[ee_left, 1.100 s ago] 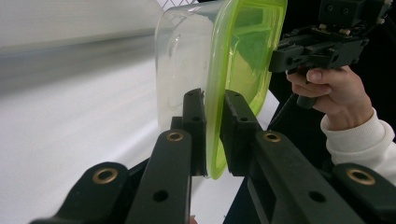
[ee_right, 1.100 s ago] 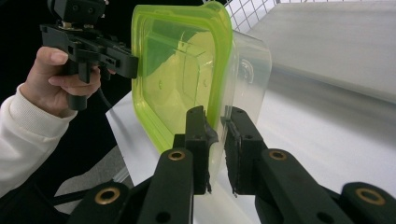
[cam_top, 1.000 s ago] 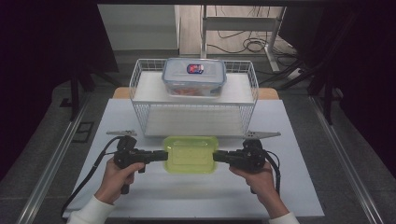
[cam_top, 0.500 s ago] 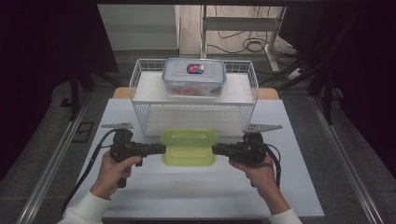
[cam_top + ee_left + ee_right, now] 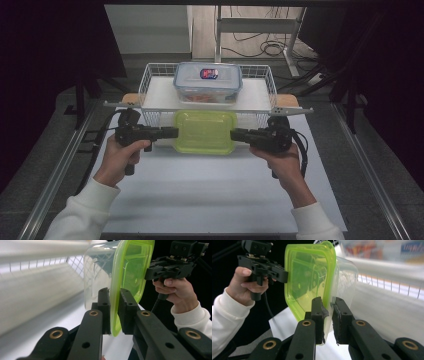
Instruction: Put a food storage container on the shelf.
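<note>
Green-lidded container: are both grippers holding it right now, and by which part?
Yes. The left gripper is shut on the green-lidded container at its left lid rim; the right gripper clamps the opposite rim.

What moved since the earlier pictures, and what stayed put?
The green-lidded box, gripped at its ends by the left gripper and right gripper, has moved away from the person toward the wire basket, both hands going with it. Both grips stayed shut. The clear box on the basket has not moved.
</note>
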A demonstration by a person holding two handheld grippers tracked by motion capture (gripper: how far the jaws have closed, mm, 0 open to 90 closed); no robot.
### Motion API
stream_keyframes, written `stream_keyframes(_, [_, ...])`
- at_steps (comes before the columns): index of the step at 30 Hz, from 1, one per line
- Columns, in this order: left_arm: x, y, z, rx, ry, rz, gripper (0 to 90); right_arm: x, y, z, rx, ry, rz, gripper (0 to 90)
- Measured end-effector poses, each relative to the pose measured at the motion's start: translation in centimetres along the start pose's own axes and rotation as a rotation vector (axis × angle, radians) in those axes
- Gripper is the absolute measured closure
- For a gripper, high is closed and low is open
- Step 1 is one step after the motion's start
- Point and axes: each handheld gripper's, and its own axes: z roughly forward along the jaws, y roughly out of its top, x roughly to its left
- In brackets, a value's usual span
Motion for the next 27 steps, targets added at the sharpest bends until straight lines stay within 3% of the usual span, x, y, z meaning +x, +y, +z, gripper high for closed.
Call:
stream_keyframes(6, [0.0,3.1,-0.2,-0.024,0.009,0.013,81.5,-0.4,3.2,-0.4,-0.025,0.001,-0.009,80.2])
stream_keyframes(11, [0.4,4.7,-0.4,-0.034,0.01,0.021,81.6,-0.8,4.9,-0.3,-0.027,-0.002,-0.006,80.2])
stream_keyframes(14, [0.9,5.9,-0.5,-0.04,0.005,0.021,81.6,-1.0,6.2,-0.2,-0.026,-0.008,-0.01,80.3])
stream_keyframes(17, [1.8,8.0,-0.5,-0.051,-0.007,0.01,81.7,-1.8,8.3,0.0,-0.045,0.02,0.024,81.2])
stream_keyframes(18, [1.8,8.0,-0.5,-0.051,-0.007,0.01,81.7,-2.1,8.8,0.1,-0.049,0.024,0.03,81.3])
stream_keyframes(20, [2.4,9.8,-0.4,-0.049,-0.007,0.001,81.7,-2.6,10.0,0.3,-0.049,0.022,0.037,81.3])
stream_keyframes(21, [2.4,9.8,-0.4,-0.049,-0.007,0.001,81.6,-2.6,10.0,0.3,-0.049,0.022,0.037,81.3])
stream_keyframes(25, [3.9,12.6,0.2,-0.03,-0.005,-0.007,81.6,-4.0,12.5,0.8,-0.042,0.008,0.055,81.3])
stream_keyframes(27, [4.1,13.2,0.4,-0.027,0.0,-0.013,81.6,-4.4,12.8,0.9,-0.044,0.006,0.059,81.4])
